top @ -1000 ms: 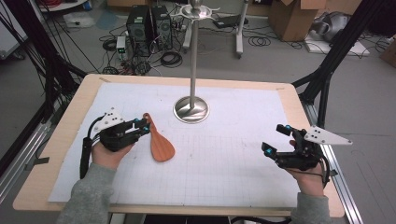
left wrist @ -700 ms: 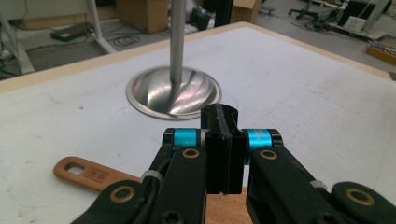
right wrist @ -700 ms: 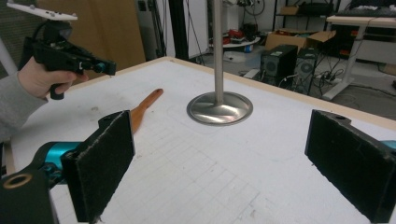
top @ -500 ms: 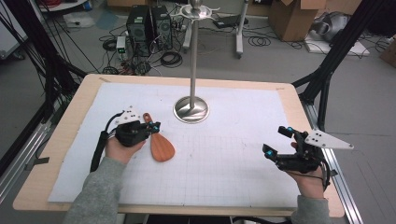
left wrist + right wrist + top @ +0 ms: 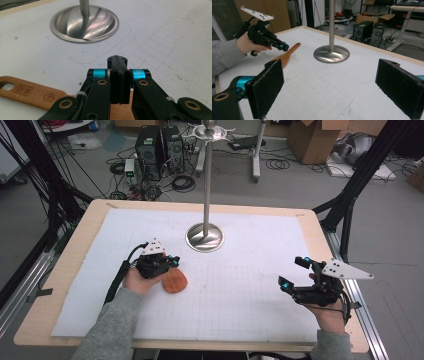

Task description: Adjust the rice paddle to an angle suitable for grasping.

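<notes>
A wooden spatula [image 5: 175, 281] lies flat on the white gridded mat, its blade toward the person. Its stamped handle [image 5: 25, 91] runs off to the left in the left gripper view. My left gripper [image 5: 175, 261] hovers right over the handle, jaws pressed together with nothing between them [image 5: 117, 60]. The right gripper view shows the left gripper [image 5: 285, 47] just above the spatula [image 5: 287, 56]. My right gripper [image 5: 292, 271] rests at the mat's right side, jaws wide apart and empty [image 5: 334, 85].
A metal stand with a round base [image 5: 204, 238] and a tall pole rises from the back middle of the mat, a short way beyond the spatula. The wooden table edge [image 5: 320, 235] frames the mat. Black frame legs flank the table.
The left hand has moved right and lower, from beside the spatula to over its handle. The spatula and the right gripper have stayed put.
</notes>
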Motion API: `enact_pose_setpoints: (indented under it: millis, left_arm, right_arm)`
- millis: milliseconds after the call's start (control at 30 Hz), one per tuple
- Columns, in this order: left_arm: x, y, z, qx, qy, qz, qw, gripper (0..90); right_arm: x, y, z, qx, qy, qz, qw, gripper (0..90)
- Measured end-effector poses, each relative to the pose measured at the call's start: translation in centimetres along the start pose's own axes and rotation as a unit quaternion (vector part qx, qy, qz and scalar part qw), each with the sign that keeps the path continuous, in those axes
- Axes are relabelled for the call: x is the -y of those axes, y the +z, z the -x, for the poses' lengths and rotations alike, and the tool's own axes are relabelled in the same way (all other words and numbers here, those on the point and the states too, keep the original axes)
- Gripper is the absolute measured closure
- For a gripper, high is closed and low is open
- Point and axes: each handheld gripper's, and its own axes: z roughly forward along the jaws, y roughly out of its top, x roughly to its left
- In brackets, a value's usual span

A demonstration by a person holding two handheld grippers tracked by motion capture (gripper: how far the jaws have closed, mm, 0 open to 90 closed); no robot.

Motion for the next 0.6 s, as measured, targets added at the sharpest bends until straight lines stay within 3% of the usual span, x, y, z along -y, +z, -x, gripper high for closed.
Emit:
enact_pose_setpoints:
  millis: [267,400,600]
  left_arm:
    - [0.1,1.3,0.1,-0.007,-0.002,-0.025,0.9997,89.7]
    - [-0.5,2.0,0.7,-0.007,0.013,-0.034,0.9993,89.8]
    - [-0.2,3.2,0.7,-0.008,0.014,-0.059,0.9982,89.8]
  right_arm:
    - [0.0,-0.1,-0.1,0.003,0.003,0.002,1.0000,6.9]
    - [0.1,-0.1,-0.3,0.014,-0.008,-0.007,0.9998,6.9]
    - [0.3,-0.5,-0.5,0.017,-0.010,-0.016,0.9997,6.9]
